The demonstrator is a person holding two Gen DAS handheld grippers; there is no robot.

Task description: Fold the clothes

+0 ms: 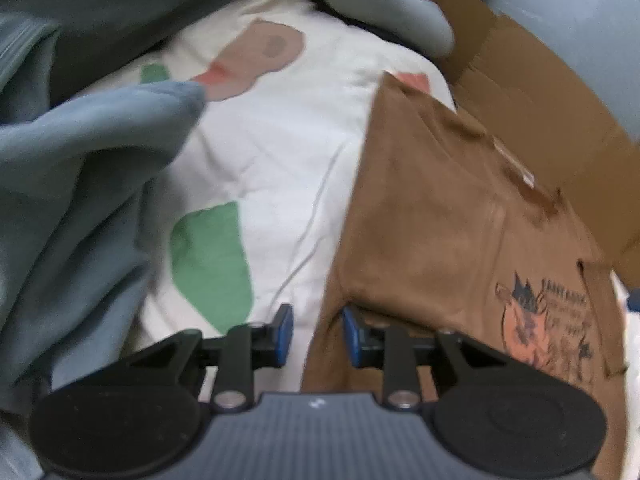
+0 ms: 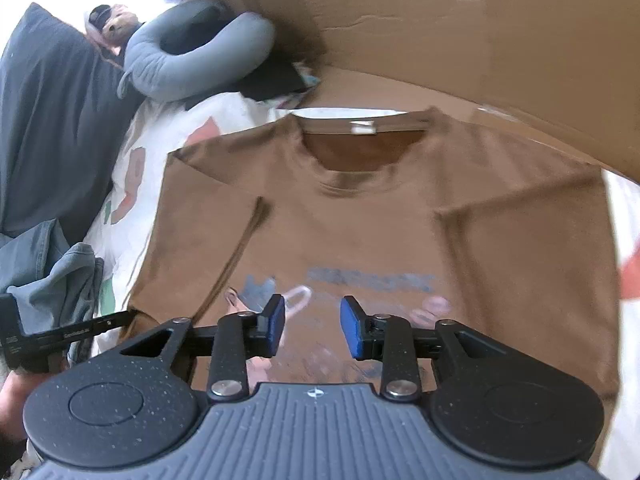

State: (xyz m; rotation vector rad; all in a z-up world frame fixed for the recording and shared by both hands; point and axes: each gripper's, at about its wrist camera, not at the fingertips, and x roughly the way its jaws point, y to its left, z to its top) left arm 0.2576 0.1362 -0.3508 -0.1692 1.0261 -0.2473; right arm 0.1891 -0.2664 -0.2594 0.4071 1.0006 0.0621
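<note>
The left tongs [image 1: 317,336] hang with their blue pads [image 1: 285,334] apart and nothing between them, right over the edge of a brown T-shirt [image 1: 432,216]. The shirt lies flat on a white sheet [image 1: 280,152] printed with green and pink shapes, its sleeve folded in, and a blurred dark and pink print shows near its right side. Blue-grey cloth [image 1: 80,184] is bunched up on the left. A cardboard box [image 1: 532,92] stands behind the shirt.

T-shirt [image 2: 360,216] on bedsheet [image 1: 272,152], cardboard box [image 2: 460,28] behind
</note>
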